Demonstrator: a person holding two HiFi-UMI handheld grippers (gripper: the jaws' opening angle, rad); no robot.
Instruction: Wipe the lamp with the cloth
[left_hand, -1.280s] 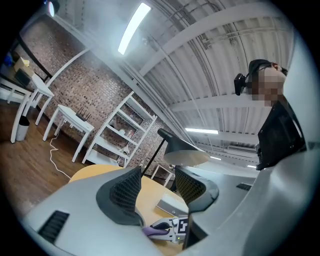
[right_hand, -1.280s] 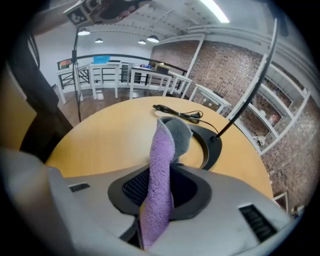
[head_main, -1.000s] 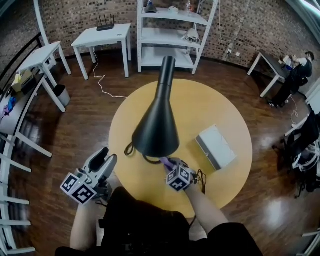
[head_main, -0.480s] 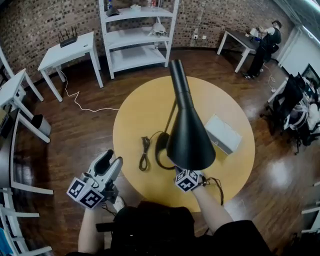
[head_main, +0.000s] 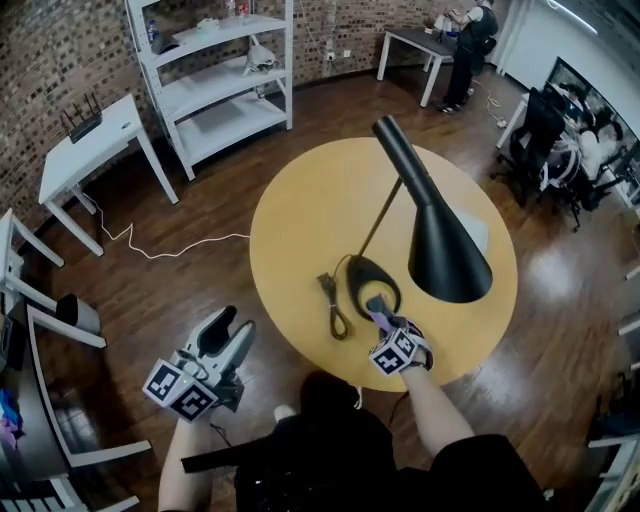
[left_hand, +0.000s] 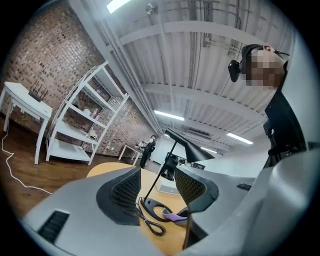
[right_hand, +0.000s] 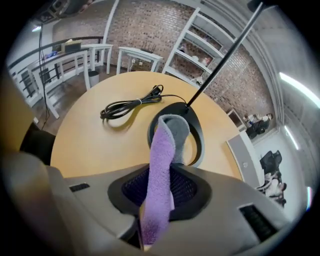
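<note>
Brick walls, white shelving and dark floorboards surround a round yellow worktop (head_main: 300, 230) in the head view. Across the last second this view swings. The lamp's black shade (head_main: 445, 250), which sat over the near middle of the worktop with the right hand-held gripper (head_main: 382, 312) tucked at its rim, now sits right of centre. That gripper has dropped to the near edge of the lamp's ring-shaped base (head_main: 372, 283), with the purple cloth (head_main: 384, 324) pinched in its jaws. I judge that the wiping is passing from the shade to the base. The coiled cord (head_main: 333, 305) lies just left of the base. The left hand-held gripper (head_main: 230, 330) stays off the worktop at the lower left, over the floor.

From the left gripper view, the left hand-held gripper (left_hand: 157, 185) has its jaws apart with nothing between them. Through the gap, the base (left_hand: 159, 207), the cord (left_hand: 150, 222) and the cloth (left_hand: 175, 217) show well ahead of it.

From the right gripper view, the right hand-held gripper (right_hand: 162, 187) is closed on the cloth (right_hand: 162, 170), jaws narrowly parted by its thickness. The cloth's grey-backed tip folds forward onto or just over the near arc of the base (right_hand: 195, 125); I cannot tell whether it touches. The stem (right_hand: 225, 55) rises to the upper right and the cord (right_hand: 130, 105) lies beyond, upper left.
</note>
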